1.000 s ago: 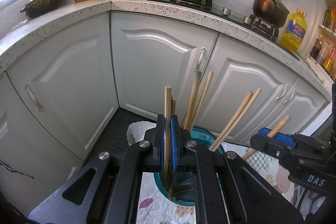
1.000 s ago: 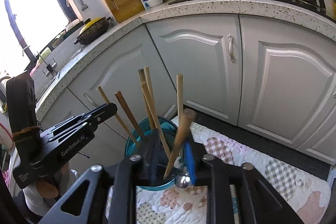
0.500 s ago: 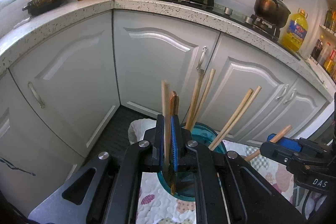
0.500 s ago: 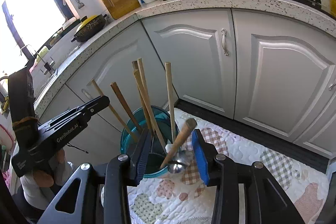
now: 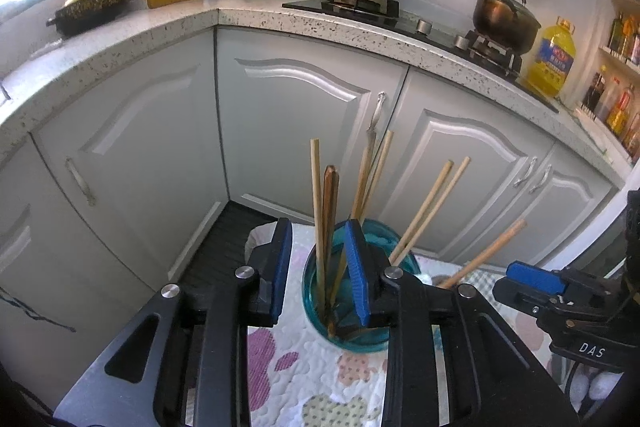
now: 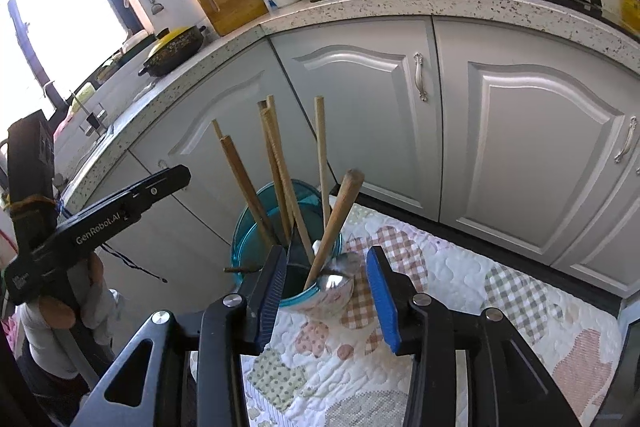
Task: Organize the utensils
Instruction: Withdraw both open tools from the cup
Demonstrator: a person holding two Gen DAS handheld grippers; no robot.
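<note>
With both the left gripper [image 5: 320, 267] and right gripper [image 6: 326, 287] held wide open on nothing around the teal jar [image 6: 256, 227] of chopsticks [image 6: 320, 155] on the quilt [image 6: 480, 287], the jar could be tipped if a leaning ladle [image 6: 340, 211] is snagged.

Wooden utensils [image 5: 318, 211] upright and splayed in teal glass holder [image 6: 248, 227].

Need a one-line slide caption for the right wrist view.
Right gripper open over the teal holder of wooden utensils on a quilted cloth, left gripper alongside.
</note>
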